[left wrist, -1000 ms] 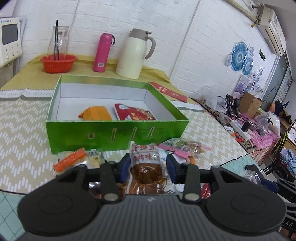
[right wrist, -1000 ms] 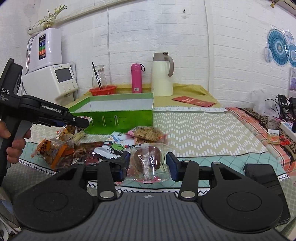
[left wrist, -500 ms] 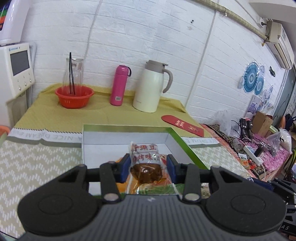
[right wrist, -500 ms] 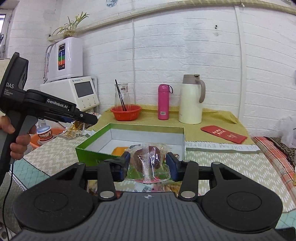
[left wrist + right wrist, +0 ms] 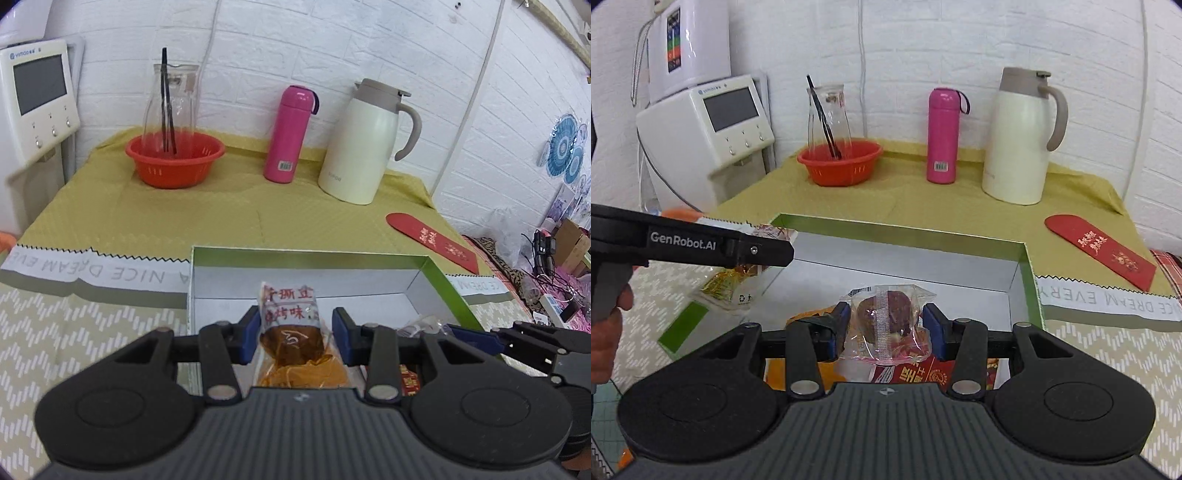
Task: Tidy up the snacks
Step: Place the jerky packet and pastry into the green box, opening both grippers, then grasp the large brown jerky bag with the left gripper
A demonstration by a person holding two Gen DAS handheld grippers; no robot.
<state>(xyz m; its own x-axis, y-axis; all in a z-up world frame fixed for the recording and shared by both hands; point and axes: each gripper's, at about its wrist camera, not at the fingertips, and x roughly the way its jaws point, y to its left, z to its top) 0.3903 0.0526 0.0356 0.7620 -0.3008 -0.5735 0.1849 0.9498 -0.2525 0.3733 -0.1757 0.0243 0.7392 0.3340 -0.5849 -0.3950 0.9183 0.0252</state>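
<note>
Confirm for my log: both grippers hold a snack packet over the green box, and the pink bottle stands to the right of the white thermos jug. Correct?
Not quite. The pink bottle stands to the left of the white thermos jug, as the right wrist view shows. The rest holds: the left gripper and the right gripper each hold a snack packet over the green box.

Your counter (image 5: 92, 306) wore a chevron cloth in front and a yellow cloth (image 5: 184, 210) behind. On the yellow cloth stood a red basket (image 5: 174, 162), a pink flask (image 5: 291, 134) and a white jug (image 5: 364, 142), with a red envelope (image 5: 432, 238) lying flat. The green box (image 5: 1032, 284) sat on the counter.
</note>
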